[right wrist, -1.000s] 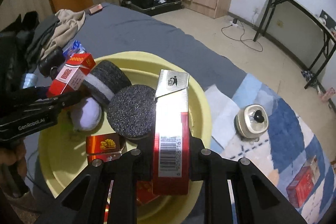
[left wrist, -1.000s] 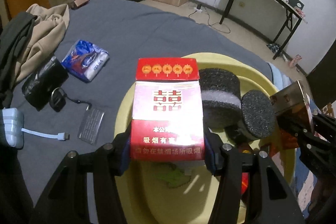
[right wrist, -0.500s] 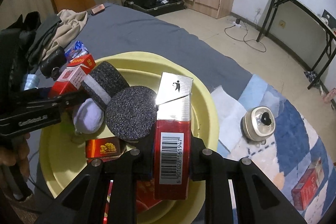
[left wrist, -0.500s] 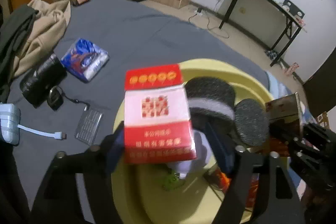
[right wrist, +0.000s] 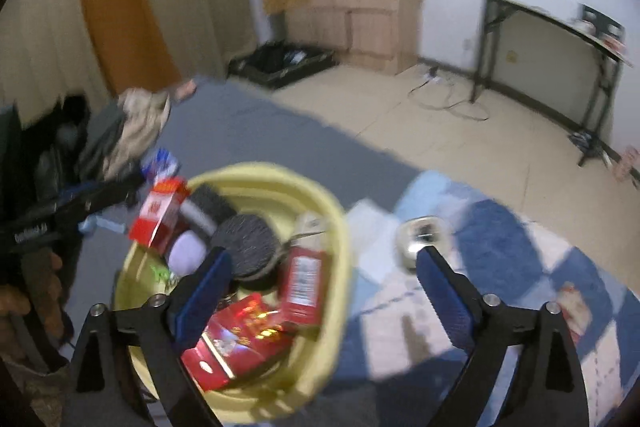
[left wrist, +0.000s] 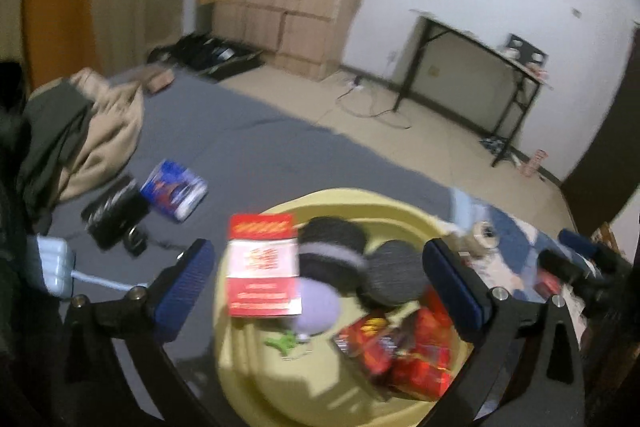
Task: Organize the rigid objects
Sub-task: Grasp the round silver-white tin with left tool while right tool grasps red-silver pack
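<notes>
Red-and-white cigarette pack (left wrist: 262,265) stands in the yellow basin (left wrist: 256,379) against a black foam roll (left wrist: 332,255). Only the right wrist view shows the second pack (right wrist: 304,279), barcode side up, leaning inside the basin's far rim, and a round white device (right wrist: 422,235) on the blue-patterned cloth (right wrist: 520,247). Left gripper (left wrist: 320,279) and right gripper (right wrist: 320,291): jaws spread wide, holding nothing. A second ago each clamped a pack; both packs are now released.

Two gripper cameras above one bed
Both look forward and down from close range, sharing the yellow basin (left wrist: 404,205) (right wrist: 340,227), the left view from its left.
</notes>
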A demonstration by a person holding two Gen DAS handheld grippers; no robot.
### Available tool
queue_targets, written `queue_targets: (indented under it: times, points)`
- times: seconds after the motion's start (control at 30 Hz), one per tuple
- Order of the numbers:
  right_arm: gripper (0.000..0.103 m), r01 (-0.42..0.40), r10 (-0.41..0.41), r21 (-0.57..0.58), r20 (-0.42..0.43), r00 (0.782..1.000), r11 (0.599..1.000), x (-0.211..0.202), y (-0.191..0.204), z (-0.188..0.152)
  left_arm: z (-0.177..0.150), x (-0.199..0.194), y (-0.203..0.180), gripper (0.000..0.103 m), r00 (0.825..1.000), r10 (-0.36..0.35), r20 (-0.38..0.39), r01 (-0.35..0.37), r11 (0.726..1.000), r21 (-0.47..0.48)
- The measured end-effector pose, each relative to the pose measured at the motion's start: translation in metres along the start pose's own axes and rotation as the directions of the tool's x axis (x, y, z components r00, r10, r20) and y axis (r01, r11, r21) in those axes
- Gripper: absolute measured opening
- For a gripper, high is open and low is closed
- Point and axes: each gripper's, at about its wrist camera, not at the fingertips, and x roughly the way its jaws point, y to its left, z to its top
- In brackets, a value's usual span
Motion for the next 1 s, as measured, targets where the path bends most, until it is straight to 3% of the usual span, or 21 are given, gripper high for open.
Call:
queue_targets:
  times: [0.1, 0.23, 0.3, 0.43, 0.5, 0.57, 0.7, 0.87, 0.93, 1.0]
  points:
    - [0.103, 0.050, -0.055, 0.068, 0.068, 0.996, 0.996, -0.044, -0.036, -0.004, 0.006, -0.014, -0.031, 0.103, 0.996, -0.079, 0.037, 0.077, 0.995, 0.068]
    - [0.103, 0.128, -0.150, 0.169, 0.122, 0.981, 0.977, -0.100, -0.096, -0.027, 0.008, -0.019, -0.089, 0.103, 0.973, -0.224, 0.054, 0.210, 0.959, 0.189]
    - [0.103, 0.156, -0.182, 0.196, 0.123, 0.976, 0.968, -0.110, -0.121, -0.037, 0.008, -0.012, -0.119, 0.103, 0.957, -0.284, 0.055, 0.265, 0.937, 0.226]
    - [0.103, 0.244, -0.265, 0.269, 0.045, 0.963, 0.932, -0.107, -0.160, -0.047, 0.004, 0.022, -0.168, 0.103, 0.927, -0.374, 0.013, 0.359, 0.900, 0.246]
    - [0.103, 0.247, -0.256, 0.241, 0.005, 0.967, 0.939, -0.100, -0.165, -0.052, -0.003, 0.045, -0.191, 0.103, 0.925, -0.378, -0.030, 0.373, 0.895, 0.244]
    - [0.103, 0.257, -0.260, 0.215, -0.017, 0.965, 0.942, -0.096, -0.164, -0.053, -0.013, 0.062, -0.211, 0.103, 0.934, -0.346, -0.089, 0.357, 0.892, 0.278]
    - [0.103, 0.228, -0.233, 0.226, -0.003, 0.972, 0.947, -0.095, -0.165, -0.049, -0.022, 0.065, -0.225, 0.103, 0.950, -0.300, -0.085, 0.311, 0.885, 0.347]
    - [0.103, 0.178, -0.190, 0.222, 0.031, 0.981, 0.959, -0.089, -0.185, -0.051, -0.023, 0.075, -0.212, 0.103, 0.952, -0.299, -0.069, 0.306, 0.906, 0.294]
    - [0.103, 0.152, -0.165, 0.169, 0.067, 0.984, 0.974, -0.086, -0.189, -0.059, -0.024, 0.091, -0.207, 0.103, 0.942, -0.322, -0.097, 0.336, 0.910, 0.241]
    - [0.103, 0.157, -0.167, 0.113, 0.088, 0.982, 0.981, -0.081, -0.190, -0.066, -0.024, 0.107, -0.202, 0.103, 0.950, -0.292, -0.115, 0.309, 0.934, 0.181]
